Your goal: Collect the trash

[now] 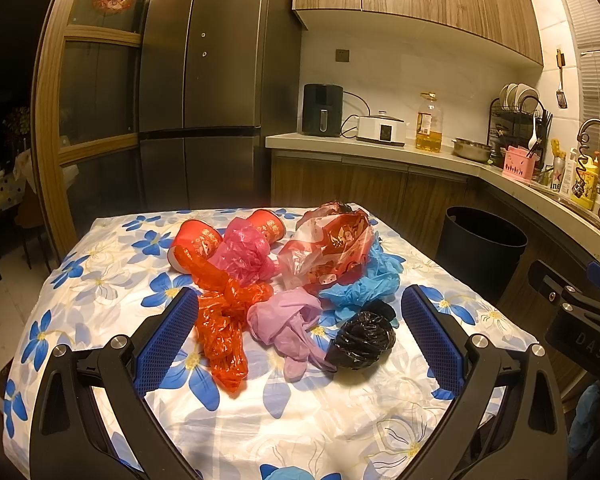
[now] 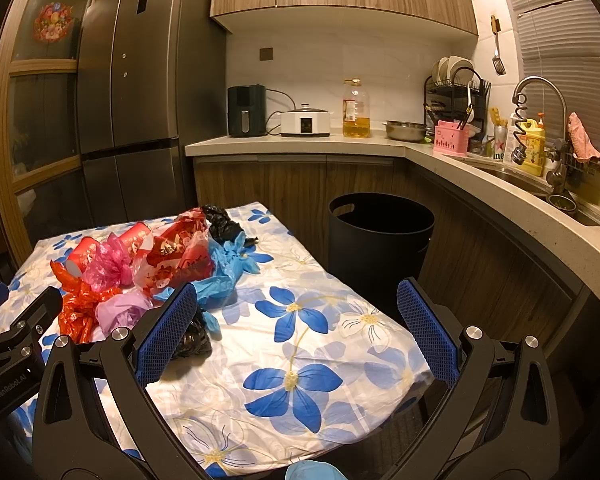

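Note:
A heap of trash lies on the flowered tablecloth [image 1: 100, 280]: an orange plastic bag [image 1: 220, 320], a pink bag [image 1: 246, 256], a lilac glove [image 1: 288, 324], a crumpled black bag [image 1: 364, 340], blue gloves [image 1: 364, 284], a red printed bag [image 1: 336, 248] and two red paper cups [image 1: 196, 240]. My left gripper [image 1: 298, 334] stands open just in front of the heap, the orange bag, lilac glove and black bag lying between its fingers. My right gripper [image 2: 298, 332] is open over bare cloth, right of the heap [image 2: 160, 272]. A black bin [image 2: 380, 236] stands on the floor beyond the table's right edge.
A kitchen counter [image 2: 300, 142] runs behind and along the right, carrying an air fryer [image 2: 246, 110], cooker, oil bottle, dish rack and sink [image 2: 512, 176]. A dark fridge [image 1: 204, 80] stands behind the table. The other gripper's body [image 1: 580, 320] shows at the right edge of the left view.

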